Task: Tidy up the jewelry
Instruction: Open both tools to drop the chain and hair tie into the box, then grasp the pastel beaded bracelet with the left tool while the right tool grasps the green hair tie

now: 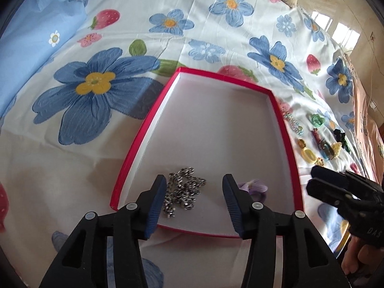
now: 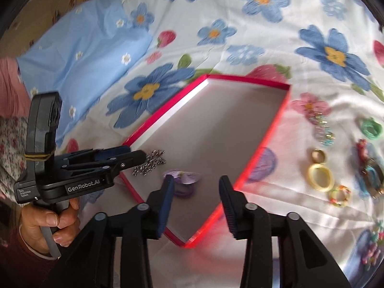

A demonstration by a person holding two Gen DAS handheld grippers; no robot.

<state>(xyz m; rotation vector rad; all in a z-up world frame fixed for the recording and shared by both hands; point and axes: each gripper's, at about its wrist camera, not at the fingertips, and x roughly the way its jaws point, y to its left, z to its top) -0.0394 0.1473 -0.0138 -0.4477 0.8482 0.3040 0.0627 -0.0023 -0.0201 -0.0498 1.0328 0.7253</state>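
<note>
Both ribbed-padded tongs, left [image 1: 194,187] and right [image 2: 196,189], stood spread and empty above the shallow red-rimmed box [image 1: 141,141] holding a crumpled silver chain [image 1: 184,192] and lilac flower [image 2: 182,177].

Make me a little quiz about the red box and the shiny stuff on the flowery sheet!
1. True or false: the silver chain lies inside the red box.
2. What else is in the box? A) the purple flower piece B) the green ring C) the yellow oval earring
3. Fill in: the left gripper has its jaws ____, gripping nothing.

Key: 1 true; 2 A; 3 open
</note>
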